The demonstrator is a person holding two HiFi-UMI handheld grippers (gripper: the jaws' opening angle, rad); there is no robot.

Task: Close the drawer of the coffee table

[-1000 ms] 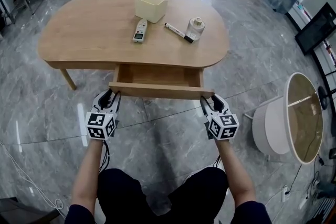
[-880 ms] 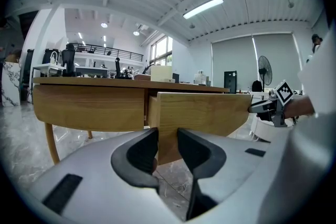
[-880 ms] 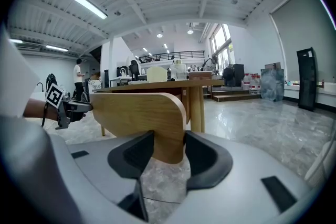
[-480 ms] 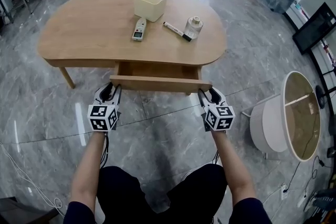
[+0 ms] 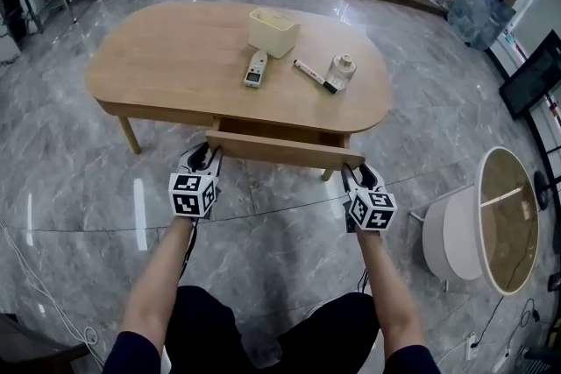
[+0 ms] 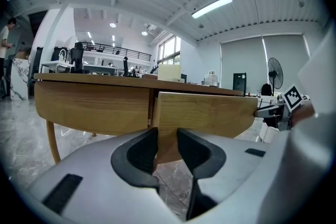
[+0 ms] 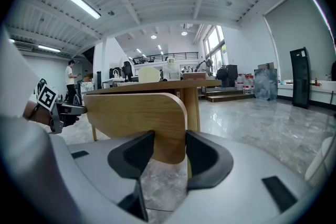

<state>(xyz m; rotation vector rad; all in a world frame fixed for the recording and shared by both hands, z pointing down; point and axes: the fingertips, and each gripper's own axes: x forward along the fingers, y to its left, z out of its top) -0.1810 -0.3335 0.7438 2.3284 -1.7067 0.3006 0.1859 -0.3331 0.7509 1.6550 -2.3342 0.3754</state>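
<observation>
Grey marble floor of an open workroom, with an oval wooden coffee table point(image 5: 175, 57) in the upper centre of the head view. On its top stand a cream box point(image 5: 273, 31), a white handheld device point(image 5: 255, 69), a marker point(image 5: 315, 76) and a small clear jar point(image 5: 343, 71). A round side table point(image 5: 504, 215) lies at the right edge.

The drawer point(image 5: 282, 150) projects from the table's near side, just below centre frame. One second earlier its wooden interior showed as a broad open tray. Now only a narrow strip of that interior remains visible between the tabletop's edge and the drawer front. The drawer has therefore travelled most of the way in but is not yet flush.

The left gripper point(image 5: 203, 158) stands at the left end of the drawer front and the right gripper point(image 5: 358, 176) at the right end. Both have followed the front toward the table.

In each gripper view the jaws stand apart, the end of the front panel showing in the gap beyond them. Neither pair clamps anything. The tips appear to bear against the face of the front, though contact itself cannot be confirmed.

Judgement: the closing push is well advanced. A short further travel, kept even at both ends so the drawer does not skew, should seat the front against the table.
</observation>
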